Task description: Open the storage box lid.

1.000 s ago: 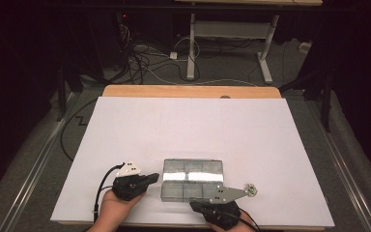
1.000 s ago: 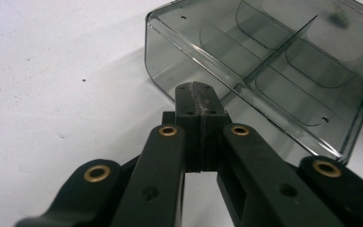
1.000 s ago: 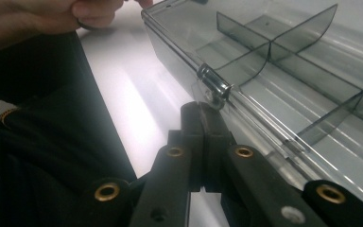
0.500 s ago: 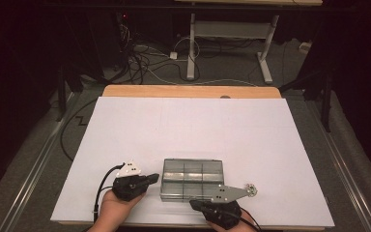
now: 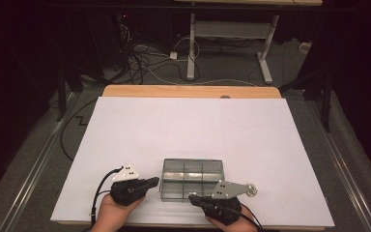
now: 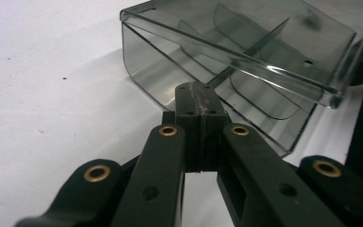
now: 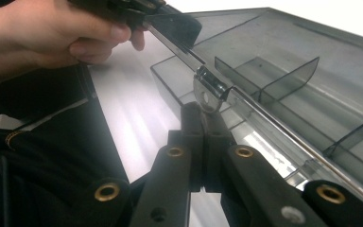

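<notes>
white table top (image 5: 207, 125) first, with the smoky clear plastic organizer box (image 5: 192, 179) sitting at the near edge between both hands. left gripper (image 5: 150, 182) pinched fully shut, tip against the box's left end wall. right gripper (image 7: 207, 106) also shut tight, nosing the small latch (image 7: 209, 92) on the front rim. probably best to brace with the left, then flick the latch gently, no shoving.
</notes>
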A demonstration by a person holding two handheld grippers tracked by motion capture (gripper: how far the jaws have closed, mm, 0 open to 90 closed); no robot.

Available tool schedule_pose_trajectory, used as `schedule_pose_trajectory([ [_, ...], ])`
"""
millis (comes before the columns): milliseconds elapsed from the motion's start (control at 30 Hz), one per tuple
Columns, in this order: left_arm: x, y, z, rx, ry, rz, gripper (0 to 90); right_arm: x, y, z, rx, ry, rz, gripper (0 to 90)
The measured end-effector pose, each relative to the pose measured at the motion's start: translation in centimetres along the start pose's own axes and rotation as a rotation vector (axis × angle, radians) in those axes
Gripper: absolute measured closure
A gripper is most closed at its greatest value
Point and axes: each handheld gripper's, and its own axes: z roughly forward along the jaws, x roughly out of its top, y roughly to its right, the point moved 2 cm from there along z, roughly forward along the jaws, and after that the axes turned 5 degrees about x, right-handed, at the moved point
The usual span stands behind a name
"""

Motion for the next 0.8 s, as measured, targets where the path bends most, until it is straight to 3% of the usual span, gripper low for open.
schedule_pose_trajectory([
  [500, 0.6, 1.5, -0.5, -0.054, 0.049, 0.024, 87.7, 1.3, 0.1, -0.4, -0.013, 0.035, -0.03, 90.0],
  [800, 0.9, 1.7, -0.1, -0.07, 0.048, 0.028, 87.7, 1.6, 0.1, -0.6, -0.023, 0.045, -0.033, 90.0],
])
